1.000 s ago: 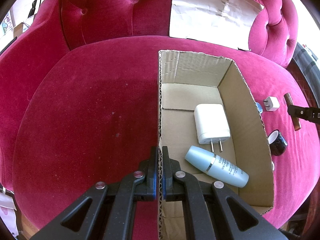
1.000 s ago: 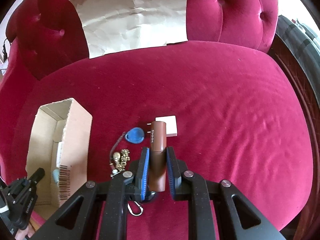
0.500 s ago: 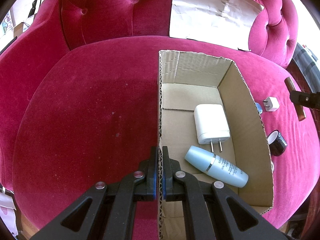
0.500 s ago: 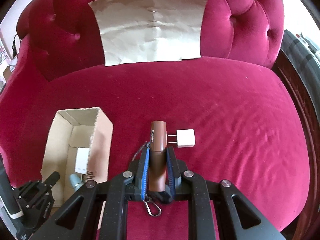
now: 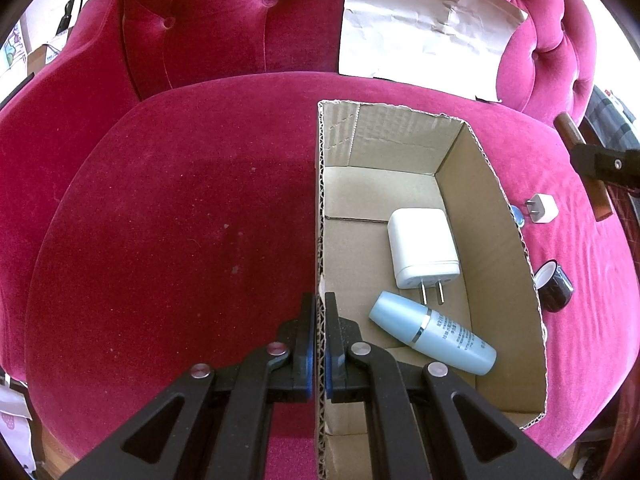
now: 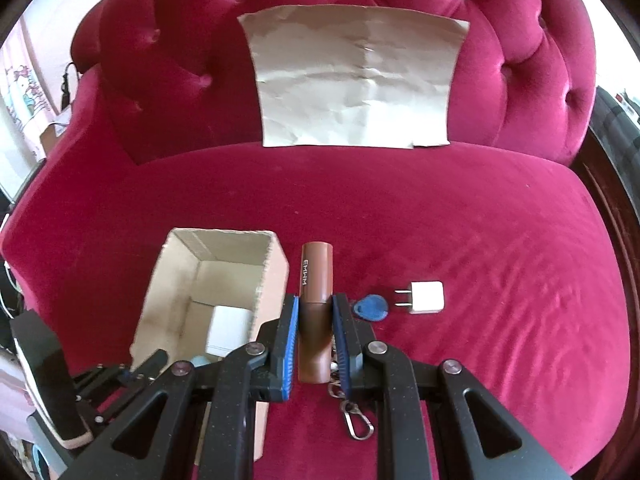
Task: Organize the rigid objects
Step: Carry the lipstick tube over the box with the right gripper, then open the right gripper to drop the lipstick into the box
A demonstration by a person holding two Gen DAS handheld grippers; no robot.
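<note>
Your left tool (image 5: pixel 319 344) is clamped on the near part of the cardboard box's (image 5: pixel 496 216) left wall, one pad on each side of the corrugated edge, steadying it on the sofa seat (image 5: pixel 180 220). Your right tool (image 6: pixel 313 328) is closed on the brown tube (image 6: pixel 316 276), gripping its lower half; the tube's long axis runs straight forward along the fingers, its capped end pointing away from you.

The box opening lies just to the left of the tube, so the coming move looks like a short leftward carry over the right wall, then a release. Only your right tool can do it; the left is committed to the wall.

Inside the box lie a pale blue bottle (image 5: pixel 434 338) and, behind it, a white charger (image 5: pixel 422 248), prongs toward the bottle. Free floor shows at the far end.

On the seat right of the box sit a blue key fob (image 6: pixel 372 307), a small white plug (image 6: pixel 426 297) and a black jar (image 5: pixel 554 286). A carabiner (image 6: pixel 356 424) and chain hang below the right tool, mostly hidden; what they attach to is unclear. Brown paper (image 6: pixel 352 80) leans on the backrest.
</note>
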